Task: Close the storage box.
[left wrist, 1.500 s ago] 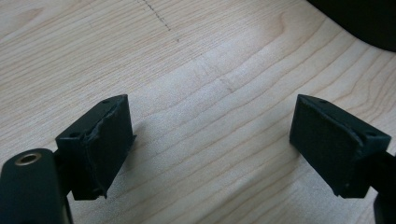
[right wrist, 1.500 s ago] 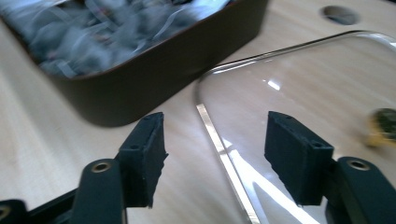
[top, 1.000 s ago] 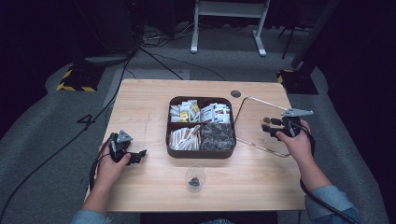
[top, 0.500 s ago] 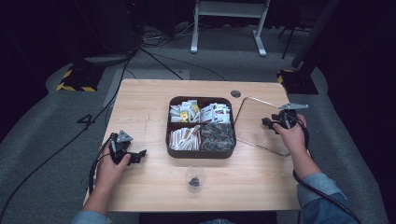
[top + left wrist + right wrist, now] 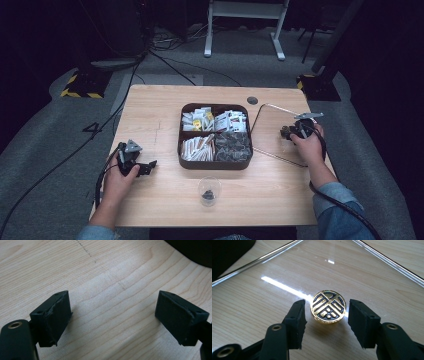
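Right gripper [image 5: 326, 315] jaws have just been narrowing around the gold knob [image 5: 328, 306] at frame centre (not yet touching); a pinch looks imminent.

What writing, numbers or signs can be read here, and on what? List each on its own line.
"4": painted in black on the grey floor left of the table.
Gold-and-black emblem, a stylised sign and no readable letters: on the round knob of the clear lid, between the right hand-held gripper jaws.
Packets in the brown tray: print too small to read.
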